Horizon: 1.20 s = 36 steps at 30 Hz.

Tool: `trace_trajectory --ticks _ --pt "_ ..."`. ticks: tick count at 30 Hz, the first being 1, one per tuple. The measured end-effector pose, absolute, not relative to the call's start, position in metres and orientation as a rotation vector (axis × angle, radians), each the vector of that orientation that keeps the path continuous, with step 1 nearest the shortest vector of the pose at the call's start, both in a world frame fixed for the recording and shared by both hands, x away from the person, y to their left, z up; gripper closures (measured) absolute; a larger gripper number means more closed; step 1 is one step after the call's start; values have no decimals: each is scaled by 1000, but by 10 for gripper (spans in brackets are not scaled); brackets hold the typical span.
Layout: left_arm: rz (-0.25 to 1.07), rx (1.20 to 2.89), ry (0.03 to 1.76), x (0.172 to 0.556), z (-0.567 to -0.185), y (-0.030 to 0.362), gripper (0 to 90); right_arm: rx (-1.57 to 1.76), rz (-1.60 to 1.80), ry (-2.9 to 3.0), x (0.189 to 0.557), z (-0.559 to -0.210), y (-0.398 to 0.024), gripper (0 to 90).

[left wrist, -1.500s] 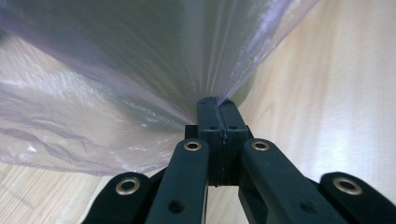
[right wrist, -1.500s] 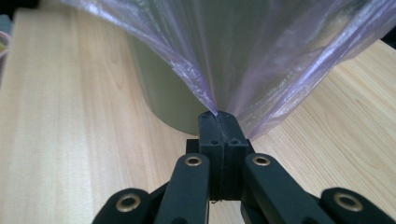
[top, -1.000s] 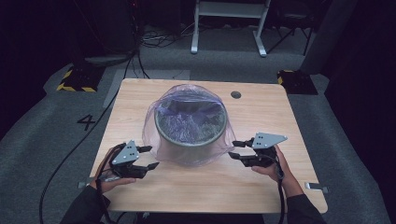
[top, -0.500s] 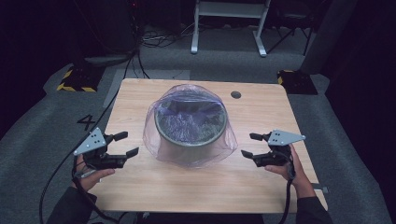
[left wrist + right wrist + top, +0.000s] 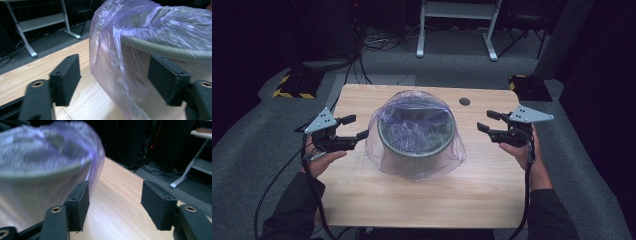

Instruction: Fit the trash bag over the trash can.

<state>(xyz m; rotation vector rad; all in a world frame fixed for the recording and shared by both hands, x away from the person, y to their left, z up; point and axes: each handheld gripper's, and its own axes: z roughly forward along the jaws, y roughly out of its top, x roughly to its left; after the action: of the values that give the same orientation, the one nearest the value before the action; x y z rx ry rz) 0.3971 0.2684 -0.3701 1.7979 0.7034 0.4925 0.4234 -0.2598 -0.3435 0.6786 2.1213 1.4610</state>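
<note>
High view: bag [image 5: 384, 145] already draped over the bucket [image 5: 416, 145] — my left fingers [image 5: 349, 133] and right fingers [image 5: 484, 121] stood wide, empty — only tidying left, I judged.

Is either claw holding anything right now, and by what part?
Nothing is held. The left claw and right claw stand open beside the bagged bin.

This looks like a lab or recording studio rather than a home. A lone wooden bench [image 5: 422, 200] stands on grey carpet [image 5: 257, 135] in a dim room with dark walls. Black cables [image 5: 377, 42] snake across the floor behind it, a white metal stand [image 5: 457, 20] stands at the back, and yellow-and-black hazard-striped blocks [image 5: 292, 89] sit by the bench's far corners. A small red light [image 5: 151, 146] glows on dark equipment beyond.
</note>
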Motion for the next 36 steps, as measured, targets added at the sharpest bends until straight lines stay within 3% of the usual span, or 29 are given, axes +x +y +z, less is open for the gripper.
trace_trajectory --ticks 4,11,19,23,27,30,36 --pt "494 1836 680 412 -365 257 403 631 1478 2118 437 -325 -244 439" --pt "484 1823 679 431 -363 245 502 487 1460 2197 452 -313 -199 476" --pt "490 1808 722 444 -365 248 476 412 1369 2321 468 -317 -154 448" --pt "463 1825 728 449 -369 254 536 420 1315 2352 478 -319 -141 467" --pt "457 1875 706 452 -374 249 634 468 1297 2350 489 -320 -137 594" --pt "525 1902 723 453 -375 241 726 485 1288 2319 495 -321 -134 723" --pt "530 1924 706 458 -380 231 845 544 1291 2298 506 -326 -129 862"
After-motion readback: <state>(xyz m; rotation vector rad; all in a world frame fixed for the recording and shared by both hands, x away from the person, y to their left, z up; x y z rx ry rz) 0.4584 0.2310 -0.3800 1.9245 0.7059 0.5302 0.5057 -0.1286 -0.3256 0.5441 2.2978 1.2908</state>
